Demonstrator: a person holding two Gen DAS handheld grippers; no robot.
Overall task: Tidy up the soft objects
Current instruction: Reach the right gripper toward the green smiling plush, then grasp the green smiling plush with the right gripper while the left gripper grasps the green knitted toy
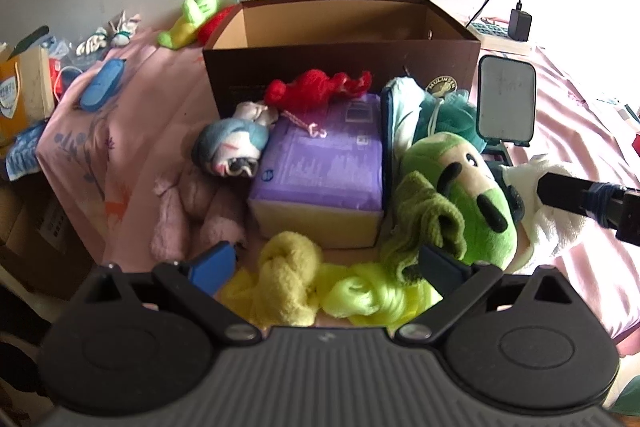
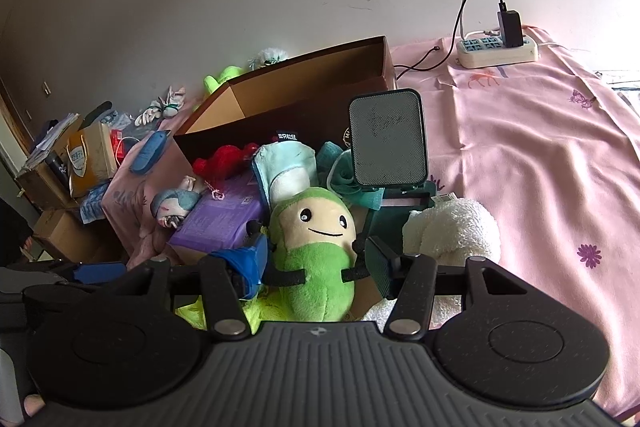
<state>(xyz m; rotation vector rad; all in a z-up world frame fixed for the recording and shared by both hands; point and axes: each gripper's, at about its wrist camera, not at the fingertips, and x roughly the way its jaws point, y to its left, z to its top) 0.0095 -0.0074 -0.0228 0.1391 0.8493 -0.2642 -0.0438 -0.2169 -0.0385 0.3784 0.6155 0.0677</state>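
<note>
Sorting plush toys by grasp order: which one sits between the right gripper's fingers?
The green smiling plush, between the right gripper fingers; the blue-haired doll and white plush lie outside.

My left gripper [image 1: 326, 269] and right gripper [image 2: 316, 261]: black ribbed housing, two round discs, silver screws [image 1: 242, 333] at linkage pivots. Each carries one blue pad [image 2: 250, 263] and one dark pad [image 2: 378, 265].

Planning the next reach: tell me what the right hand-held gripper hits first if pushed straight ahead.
Most likely the green plush toy: it sits between the open fingers of the right hand-held gripper, though exact depth is unclear.
</note>
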